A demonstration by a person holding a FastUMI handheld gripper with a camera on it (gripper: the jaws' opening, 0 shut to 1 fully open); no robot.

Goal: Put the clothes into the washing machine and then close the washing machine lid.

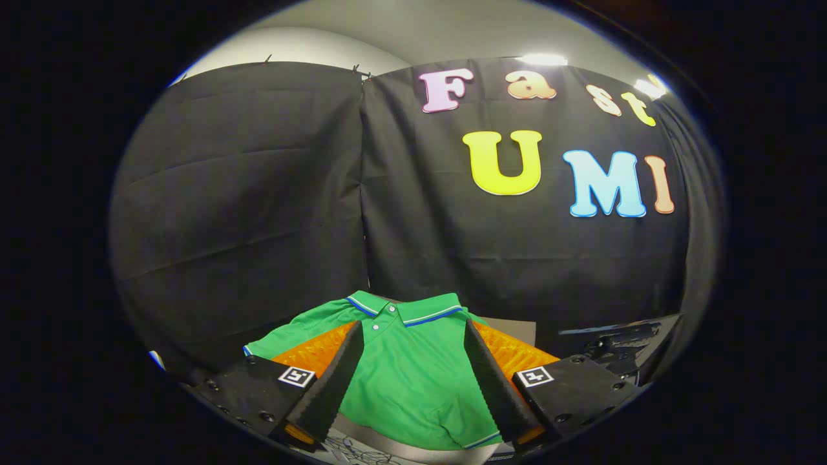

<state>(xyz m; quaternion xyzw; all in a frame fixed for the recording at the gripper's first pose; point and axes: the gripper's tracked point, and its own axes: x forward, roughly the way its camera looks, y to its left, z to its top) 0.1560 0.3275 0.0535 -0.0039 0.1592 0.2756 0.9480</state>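
Broadly, the black cloth wall (258, 194) takes up most of the upper and middle frame, hung in two panels that meet at a vertical seam near the centre, with a pale ceiling (400, 32) and two bright lights (543, 59) above it at the top right.

Low in the centre of the frame lies a green polo shirt (413, 381), spread flat with its front up. Its collar, edged with blue and white stripes, points toward the wall, and two small buttons show on the placket just below it. One short sleeve with a striped cuff reaches out at lower left, and the striped hem sits nearest the camera. The shirt rests on a light grey surface (510, 326), a bare patch of which shows beside the collar at right.

The gripper (413, 387) hovers over the shirt with its fingers (333, 387) spread wide apart, gripping nothing; the shirt's body shows between them. Each finger base carries a small square marker (296, 376).

Dark equipment (620, 345) sits at lower right, too dim to identify.
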